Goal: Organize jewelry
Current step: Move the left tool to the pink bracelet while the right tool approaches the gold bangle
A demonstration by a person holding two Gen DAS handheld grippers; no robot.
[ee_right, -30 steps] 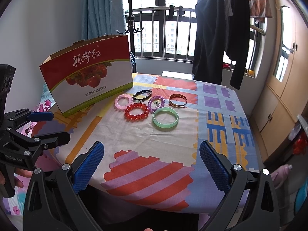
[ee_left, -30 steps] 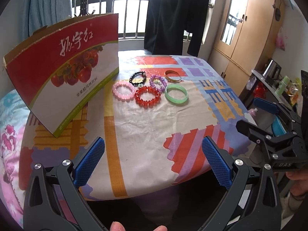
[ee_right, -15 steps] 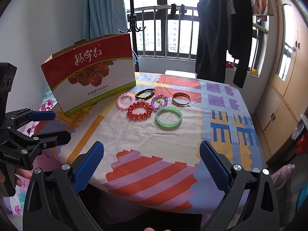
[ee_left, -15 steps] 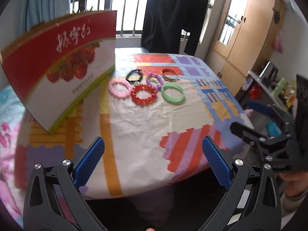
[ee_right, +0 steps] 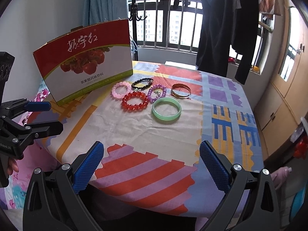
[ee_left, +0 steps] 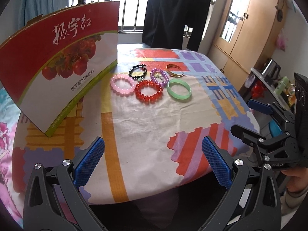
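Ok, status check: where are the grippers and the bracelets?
Left gripper open, empty. Right gripper open, empty. Six bracelets clustered on tablecloth beside box. Path unobstructed.

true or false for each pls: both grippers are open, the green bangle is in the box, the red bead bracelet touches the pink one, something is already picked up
1. Both hand-held grippers, left and right, are open: true.
2. The green bangle is in the box: false, it lies on the tablecloth, apart from the box.
3. The red bead bracelet touches the pink bead bracelet: true, their edges meet.
4. Something is already picked up: false, both grippers are empty, short of the jewelry.
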